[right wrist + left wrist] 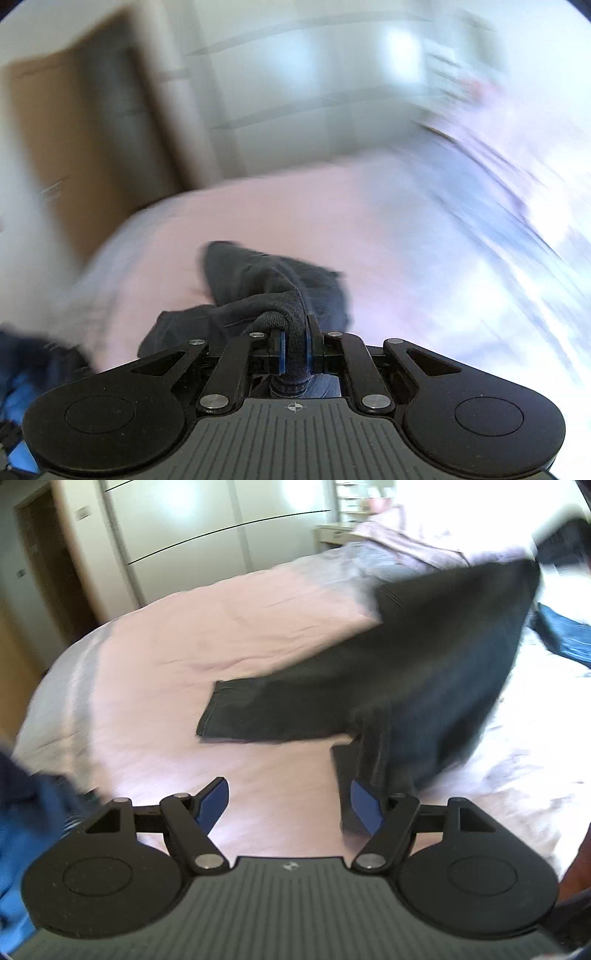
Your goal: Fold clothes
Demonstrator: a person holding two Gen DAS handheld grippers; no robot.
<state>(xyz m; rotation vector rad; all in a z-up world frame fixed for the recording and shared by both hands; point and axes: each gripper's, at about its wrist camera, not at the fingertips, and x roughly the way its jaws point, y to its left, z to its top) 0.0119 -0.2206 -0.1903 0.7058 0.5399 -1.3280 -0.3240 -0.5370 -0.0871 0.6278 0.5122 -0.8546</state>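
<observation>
A dark, nearly black garment (424,664) is lifted at its upper right end and slopes down onto the pink bedsheet (184,635). One flat leg or sleeve of it (258,712) lies spread on the sheet. Low over the bed, my left gripper (289,799) stands open with nothing between its blue pads; a hanging fold of the garment sits just beyond the right pad (364,805). In the right wrist view, my right gripper (295,350) is shut on the garment's thick ribbed edge (284,306), and the rest of the cloth (258,280) trails in front over the bed. That view is motion-blurred.
Blue clothes lie at the bed's left edge (26,812) and at the right (565,635). A crumpled pale quilt (406,542) is heaped at the far end. White wardrobe doors (203,528) and a brown door (74,147) stand behind the bed.
</observation>
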